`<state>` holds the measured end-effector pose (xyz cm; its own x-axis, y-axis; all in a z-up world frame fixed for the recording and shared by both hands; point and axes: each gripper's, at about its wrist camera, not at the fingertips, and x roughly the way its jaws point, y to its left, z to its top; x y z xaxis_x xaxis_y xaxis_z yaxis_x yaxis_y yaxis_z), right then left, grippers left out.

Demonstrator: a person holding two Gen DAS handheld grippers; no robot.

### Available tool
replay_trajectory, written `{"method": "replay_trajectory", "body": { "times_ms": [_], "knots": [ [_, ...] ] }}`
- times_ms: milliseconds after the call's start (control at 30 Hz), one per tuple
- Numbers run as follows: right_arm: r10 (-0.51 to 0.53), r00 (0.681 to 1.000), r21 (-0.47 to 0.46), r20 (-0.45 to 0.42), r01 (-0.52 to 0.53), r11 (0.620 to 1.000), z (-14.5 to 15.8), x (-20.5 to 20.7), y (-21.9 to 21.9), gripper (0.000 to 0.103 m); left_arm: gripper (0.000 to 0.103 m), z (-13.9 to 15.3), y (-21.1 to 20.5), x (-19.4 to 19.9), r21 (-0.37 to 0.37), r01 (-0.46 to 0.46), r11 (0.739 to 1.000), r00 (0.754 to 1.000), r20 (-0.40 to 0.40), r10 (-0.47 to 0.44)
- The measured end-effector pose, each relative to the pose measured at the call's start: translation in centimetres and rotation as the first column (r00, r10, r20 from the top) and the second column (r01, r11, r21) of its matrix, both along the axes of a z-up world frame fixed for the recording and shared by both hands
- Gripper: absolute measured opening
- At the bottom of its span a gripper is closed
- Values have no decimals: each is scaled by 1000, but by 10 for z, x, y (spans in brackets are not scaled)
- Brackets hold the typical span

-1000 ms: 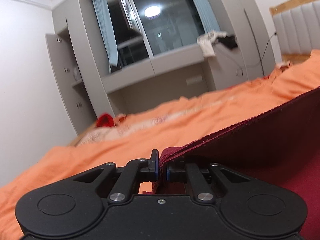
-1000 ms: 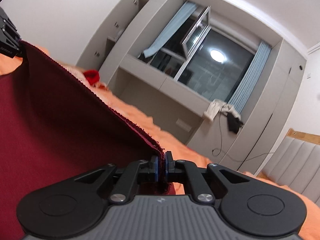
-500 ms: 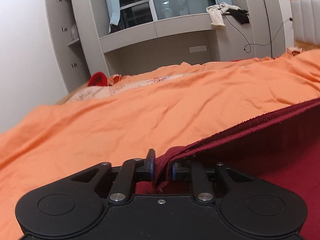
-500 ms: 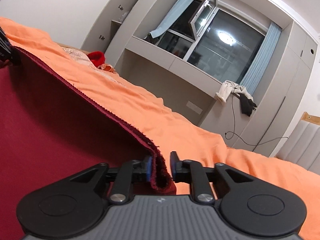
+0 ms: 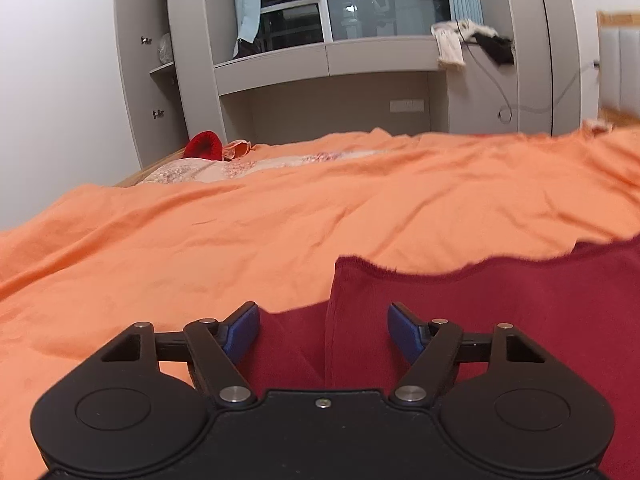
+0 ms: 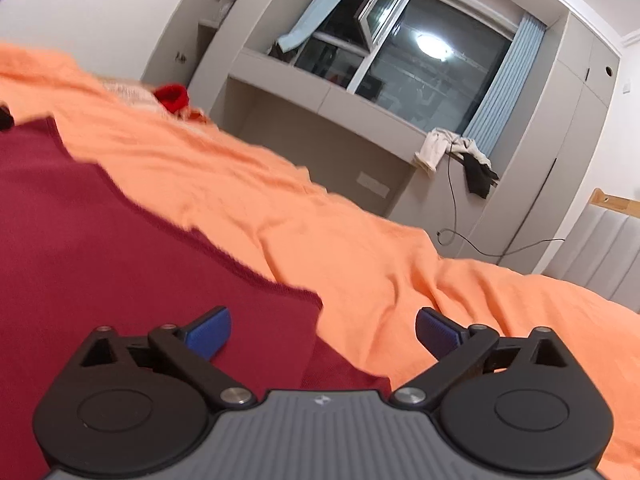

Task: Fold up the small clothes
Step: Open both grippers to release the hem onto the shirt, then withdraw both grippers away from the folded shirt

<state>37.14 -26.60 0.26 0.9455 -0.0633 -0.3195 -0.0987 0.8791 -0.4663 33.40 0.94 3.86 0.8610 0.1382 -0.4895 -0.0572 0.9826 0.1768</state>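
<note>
One dark red garment (image 5: 500, 320) lies on the orange bedspread (image 5: 280, 232). Two grippers, left gripper (image 5: 323, 332) and right gripper (image 6: 322, 330), are opening, pads clear of its corners. The garment's 6 o'clock part is hidden.

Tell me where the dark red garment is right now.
The dark red garment lies on the orange bedspread, lower right in the left wrist view, lower left in the right wrist view, its near corners between both grippers' opening jaws.

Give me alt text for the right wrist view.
The right gripper is opening over the corner of a dark red cloth lying on an orange bedsheet, pads clear of it. Behind stand grey cabinets and a dark window.
</note>
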Motion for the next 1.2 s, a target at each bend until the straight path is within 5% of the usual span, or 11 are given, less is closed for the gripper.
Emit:
{"method": "replay_trajectory", "body": {
  "times_ms": [200, 367, 667, 1200],
  "knots": [
    [-33, 998, 75, -59, 38, 996, -4, 11, -14, 103, 77, -13, -4, 4, 43, -18, 999, 999, -38, 20],
    [-45, 999, 111, -29, 48, 993, 7, 4, -24, 103, 83, -6, 5, 0, -28, -30, 999, 999, -37, 29],
    [-116, 990, 310, 81, 86, 947, 48, -35, -64, 103, 101, 22, 23, -30, -220, -16, 975, 997, 71, 32],
    [-57, 976, 368, 209, -25, 930, 80, -104, -45, 103, 102, 34, -1, -111, -284, 146, 948, 972, 219, -85]
  ]
}}
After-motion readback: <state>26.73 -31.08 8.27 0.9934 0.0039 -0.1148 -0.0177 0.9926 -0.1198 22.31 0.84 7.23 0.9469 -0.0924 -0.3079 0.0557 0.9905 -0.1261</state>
